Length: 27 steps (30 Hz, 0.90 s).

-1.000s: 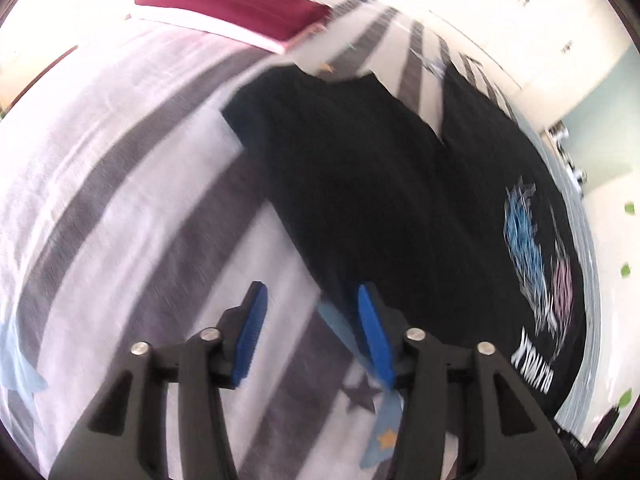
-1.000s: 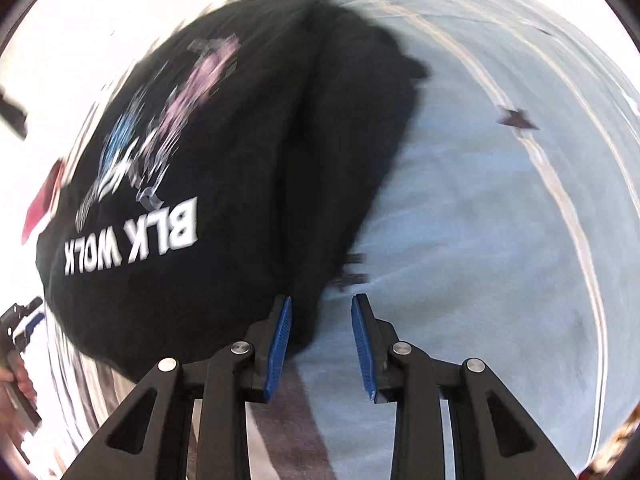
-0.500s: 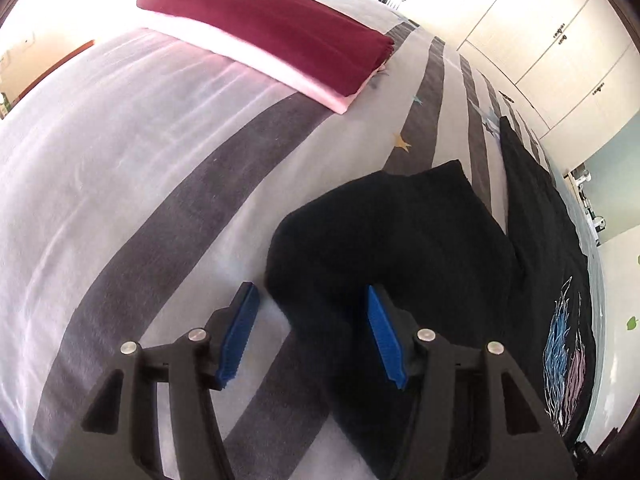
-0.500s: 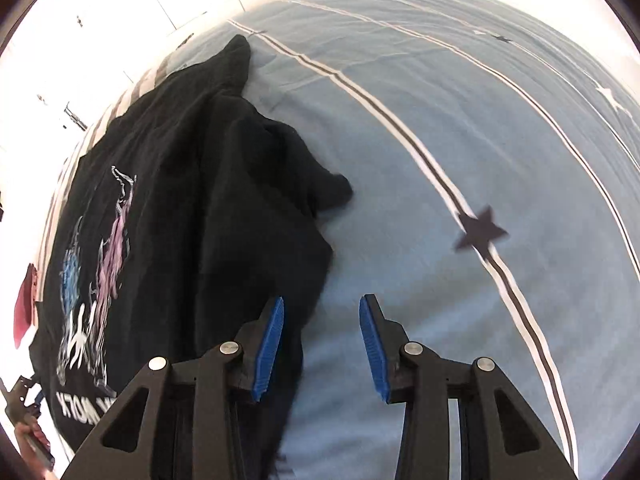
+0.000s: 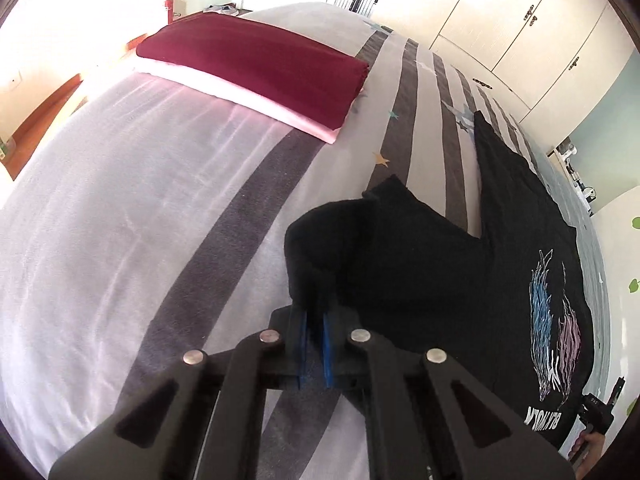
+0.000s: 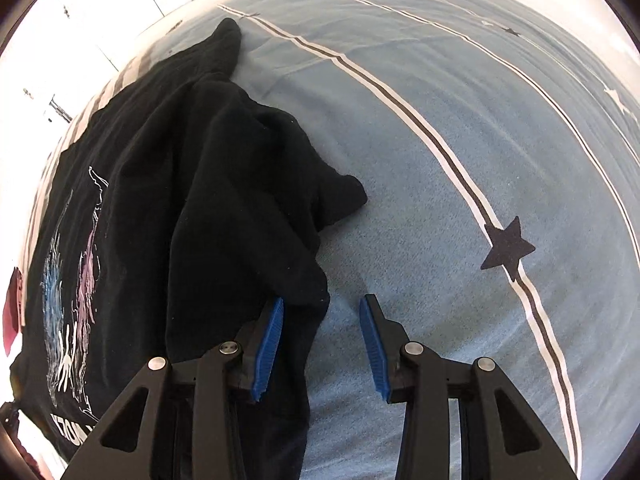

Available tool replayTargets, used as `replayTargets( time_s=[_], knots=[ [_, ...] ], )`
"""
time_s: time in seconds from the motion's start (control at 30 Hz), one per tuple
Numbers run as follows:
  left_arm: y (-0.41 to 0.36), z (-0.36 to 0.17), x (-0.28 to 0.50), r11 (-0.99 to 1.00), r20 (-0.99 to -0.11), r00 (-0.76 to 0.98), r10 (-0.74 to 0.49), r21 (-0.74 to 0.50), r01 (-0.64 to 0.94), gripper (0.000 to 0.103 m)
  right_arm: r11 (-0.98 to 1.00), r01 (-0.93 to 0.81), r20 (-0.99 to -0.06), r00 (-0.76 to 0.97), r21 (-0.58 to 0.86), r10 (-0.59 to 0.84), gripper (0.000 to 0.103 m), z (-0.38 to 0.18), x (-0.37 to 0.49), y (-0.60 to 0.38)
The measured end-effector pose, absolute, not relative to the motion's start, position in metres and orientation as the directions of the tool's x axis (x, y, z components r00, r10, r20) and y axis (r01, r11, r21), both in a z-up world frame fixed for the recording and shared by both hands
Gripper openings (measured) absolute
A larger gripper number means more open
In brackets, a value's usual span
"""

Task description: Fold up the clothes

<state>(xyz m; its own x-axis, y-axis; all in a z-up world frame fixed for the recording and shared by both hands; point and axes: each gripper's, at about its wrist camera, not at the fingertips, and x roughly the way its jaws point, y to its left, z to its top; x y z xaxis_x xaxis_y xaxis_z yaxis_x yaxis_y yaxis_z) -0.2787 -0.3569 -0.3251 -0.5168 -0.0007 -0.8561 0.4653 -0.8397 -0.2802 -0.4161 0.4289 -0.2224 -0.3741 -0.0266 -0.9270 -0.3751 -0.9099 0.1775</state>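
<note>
A black T-shirt [image 5: 500, 272] with a blue and pink print lies spread on the bed. In the left wrist view its left sleeve [image 5: 360, 248] bulges up, and my left gripper [image 5: 314, 324] is shut on the sleeve's edge. In the right wrist view the same T-shirt [image 6: 168, 208] lies at left with its right sleeve [image 6: 304, 208] crumpled. My right gripper [image 6: 322, 344] stands open over that sleeve's edge; its left pad [image 6: 270, 344] touches the black cloth, its right pad [image 6: 372, 348] is over blue sheet.
A folded dark red garment [image 5: 256, 64] on a pink one [image 5: 240, 100] lies at the far side of the grey-striped bedcover [image 5: 120, 220]. White wardrobes [image 5: 532, 12] stand behind. The blue sheet [image 6: 460, 140] with a star stripe fills the right.
My left gripper has gone from open to shut on the left sleeve's edge. My right gripper moved a little closer to the crumpled right sleeve and stays open.
</note>
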Motion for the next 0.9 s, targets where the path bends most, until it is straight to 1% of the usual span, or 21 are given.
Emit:
replayTargets(
  time_s=[0.13, 0.17, 0.2, 0.23, 0.27, 0.33, 0.43, 0.5, 0.53, 0.6, 0.63, 0.67, 0.73, 0.8, 0.9],
  knots=[
    [-0.361, -0.330, -0.274, -0.838, -0.876, -0.482, 0.006, -0.267, 0.475, 0.004, -0.926, -0.345, -0.920, -0.392, 0.154, -0.007, 0.037, -0.213, -0.420, 0.427],
    [-0.360, -0.333, -0.274, -0.839, -0.884, -0.467, 0.015, -0.265, 0.475, 0.006, -0.926, -0.345, -0.918, -0.398, 0.155, -0.005, 0.039, -0.211, -0.422, 0.429],
    [-0.358, -0.336, -0.274, -0.839, -0.892, -0.451, 0.022, -0.262, 0.478, 0.011, -0.922, -0.353, -0.915, -0.403, 0.161, -0.005, 0.042, -0.210, -0.424, 0.432],
    [-0.357, -0.338, -0.272, -0.833, -0.899, -0.437, 0.022, -0.258, 0.489, 0.012, -0.918, -0.361, -0.912, -0.409, 0.167, -0.005, 0.045, -0.209, -0.427, 0.436],
    [-0.357, -0.338, -0.269, -0.822, -0.901, -0.433, 0.022, -0.263, 0.506, 0.013, -0.916, -0.363, -0.911, -0.412, 0.173, -0.008, 0.045, -0.209, -0.432, 0.438],
    [-0.354, -0.332, -0.260, -0.817, -0.901, -0.433, -0.005, -0.246, 0.522, 0.019, -0.916, -0.358, -0.910, -0.413, 0.182, -0.019, 0.046, -0.213, -0.444, 0.439],
    [-0.341, -0.315, -0.244, -0.840, -0.885, -0.464, -0.045, -0.218, 0.497, 0.019, -0.916, -0.351, -0.909, -0.415, 0.197, -0.036, 0.049, -0.219, -0.463, 0.440],
    [-0.328, -0.306, -0.238, -0.858, -0.876, -0.480, -0.043, -0.214, 0.468, 0.019, -0.915, -0.346, -0.908, -0.416, 0.206, -0.048, 0.051, -0.224, -0.476, 0.441],
    [-0.322, -0.303, -0.235, -0.866, -0.873, -0.487, -0.036, -0.216, 0.452, 0.019, -0.915, -0.343, -0.908, -0.416, 0.211, -0.053, 0.049, -0.226, -0.482, 0.442],
    [-0.310, -0.295, -0.231, -0.881, -0.866, -0.500, -0.020, -0.221, 0.418, 0.019, -0.922, -0.323, -0.902, -0.428, 0.215, -0.060, 0.038, -0.223, -0.483, 0.441],
    [-0.307, -0.289, -0.233, -0.890, -0.864, -0.503, -0.004, -0.226, 0.396, 0.019, -0.924, -0.313, -0.898, -0.435, 0.220, -0.066, 0.021, -0.220, -0.483, 0.441],
    [-0.293, -0.282, -0.227, -0.902, -0.863, -0.504, 0.007, -0.223, 0.370, 0.019, -0.927, -0.309, -0.896, -0.439, 0.213, -0.059, 0.013, -0.217, -0.481, 0.441],
    [-0.265, -0.271, -0.218, -0.923, -0.863, -0.505, 0.030, -0.217, 0.317, 0.019, -0.929, -0.320, -0.887, -0.462, 0.188, -0.021, 0.011, -0.214, -0.485, 0.440],
    [-0.247, -0.273, -0.220, -0.935, -0.869, -0.492, 0.053, -0.217, 0.282, 0.019, -0.919, -0.353, -0.876, -0.482, 0.176, 0.017, 0.010, -0.201, -0.471, 0.451],
    [-0.223, -0.284, -0.234, -0.932, -0.875, -0.477, 0.082, -0.237, 0.276, 0.019, -0.897, -0.411, -0.860, -0.505, 0.165, 0.074, 0.009, -0.177, -0.440, 0.472]
  ],
)
